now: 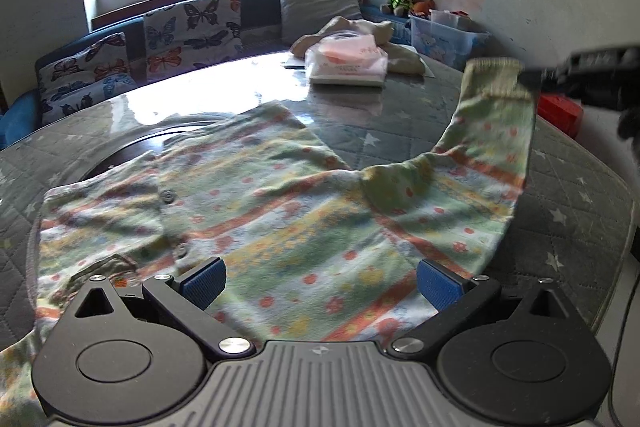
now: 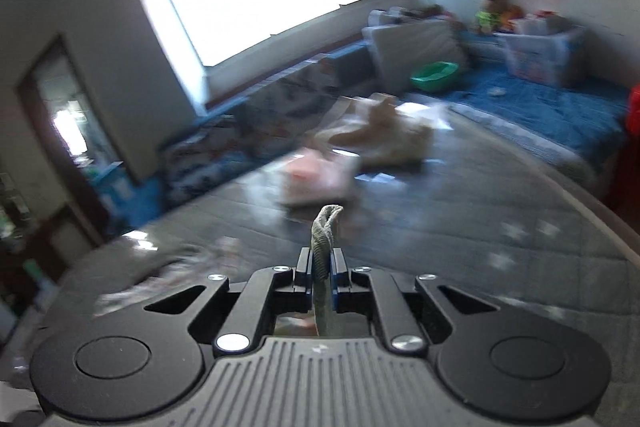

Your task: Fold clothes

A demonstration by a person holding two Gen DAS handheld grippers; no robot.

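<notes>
A small floral green and orange buttoned top lies spread on the round glass-topped table. My left gripper is open and hovers just above the top's near part, blue pads wide apart. My right gripper is shut on the ribbed cuff of the top's sleeve. In the left wrist view that sleeve is lifted off the table at the right, held by the right gripper. The right wrist view is blurred.
A pink packet and a beige garment lie at the table's far side. A sofa with butterfly cushions and a grey cushion stands behind. A plastic box with toys and a red object are at the right.
</notes>
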